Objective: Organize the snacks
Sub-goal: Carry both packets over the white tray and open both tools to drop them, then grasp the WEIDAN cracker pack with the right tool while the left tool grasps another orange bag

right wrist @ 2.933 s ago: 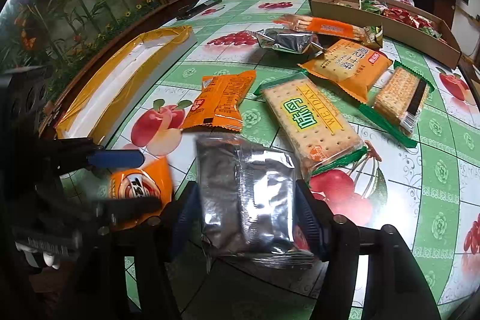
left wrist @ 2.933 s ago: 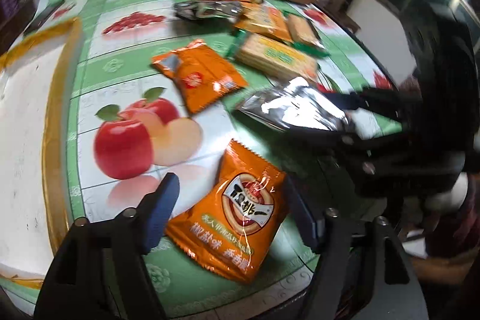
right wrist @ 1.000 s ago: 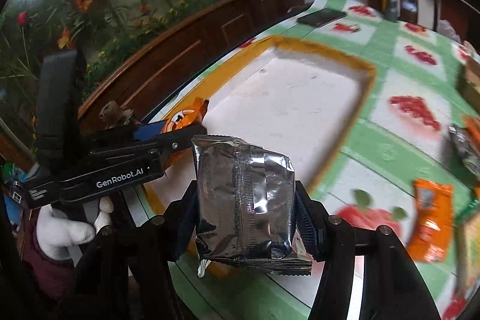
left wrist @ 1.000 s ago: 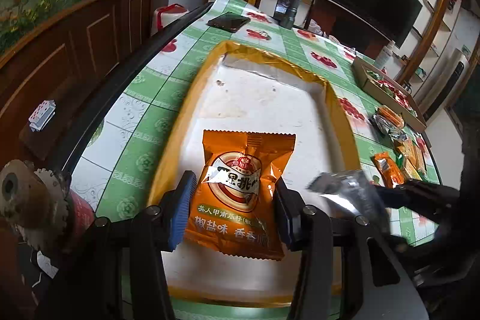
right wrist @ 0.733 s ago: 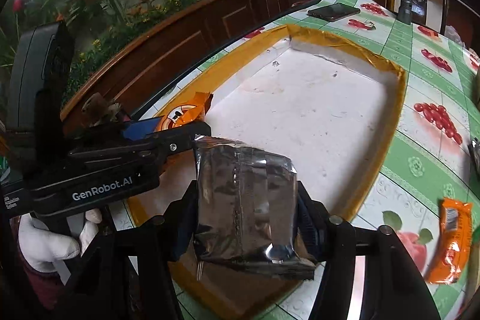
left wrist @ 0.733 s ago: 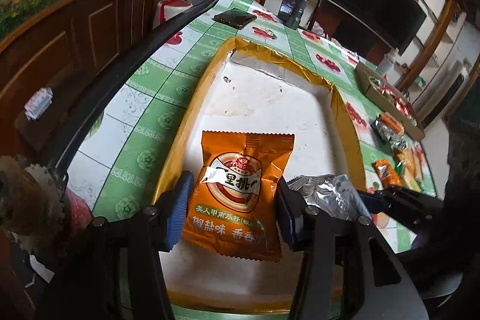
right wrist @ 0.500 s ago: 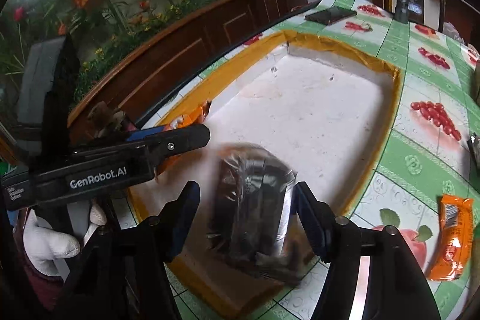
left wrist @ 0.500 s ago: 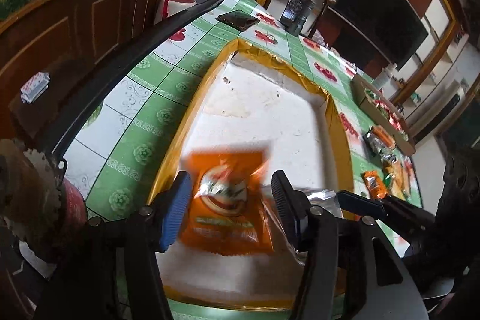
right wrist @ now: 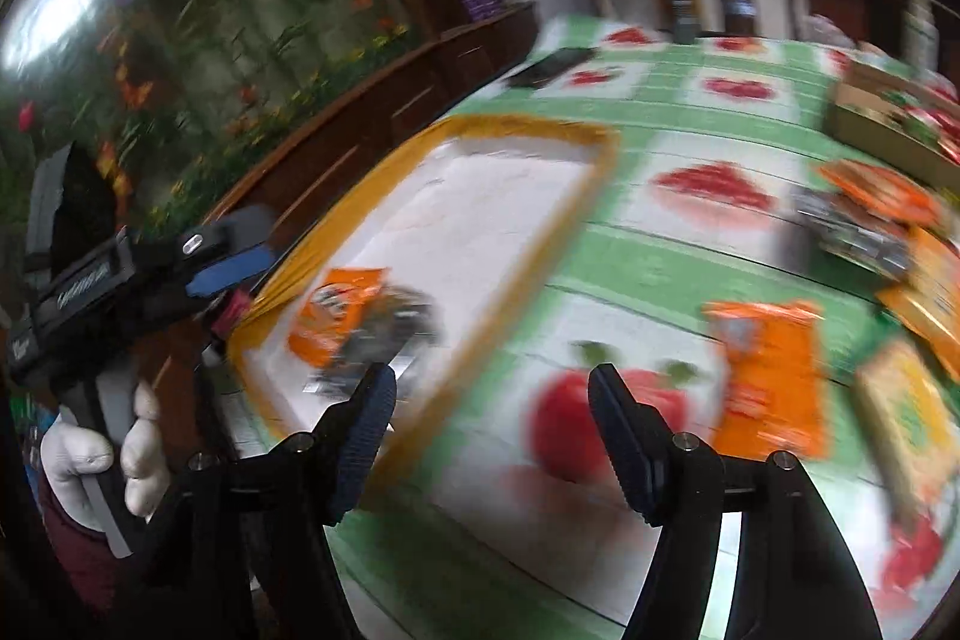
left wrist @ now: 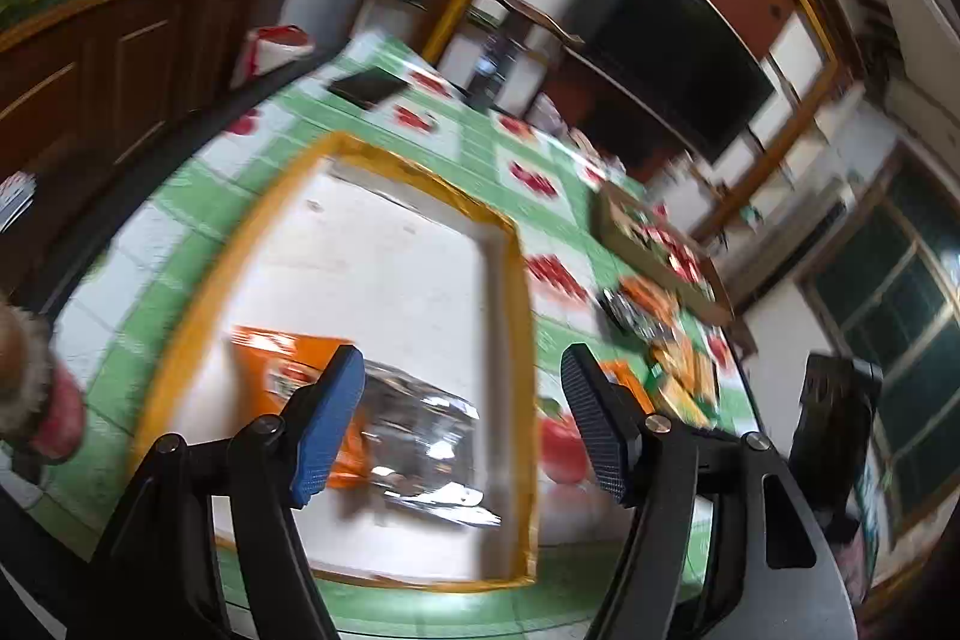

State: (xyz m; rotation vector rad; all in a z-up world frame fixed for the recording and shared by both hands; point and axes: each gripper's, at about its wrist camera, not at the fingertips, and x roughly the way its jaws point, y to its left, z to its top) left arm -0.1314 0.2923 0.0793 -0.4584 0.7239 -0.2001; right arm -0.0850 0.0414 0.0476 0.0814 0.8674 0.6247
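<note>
Both packs released. Orange snack pack (left wrist: 282, 358) was clamped in left claw (left wrist: 462, 424) a second ago, now lies in the yellow-rimmed tray (left wrist: 510, 244), jaws opening with nothing between them. Silver pack (left wrist: 420, 436) left right claw (right wrist: 489, 436), lies overlapping the orange one. Right claw has swung from over the tray to the apple print on the table (right wrist: 690, 142).

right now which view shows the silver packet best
The left wrist view: the silver packet lies large in the tray, overlapping the orange packet. The right wrist view shows it small and badly blurred.
</note>
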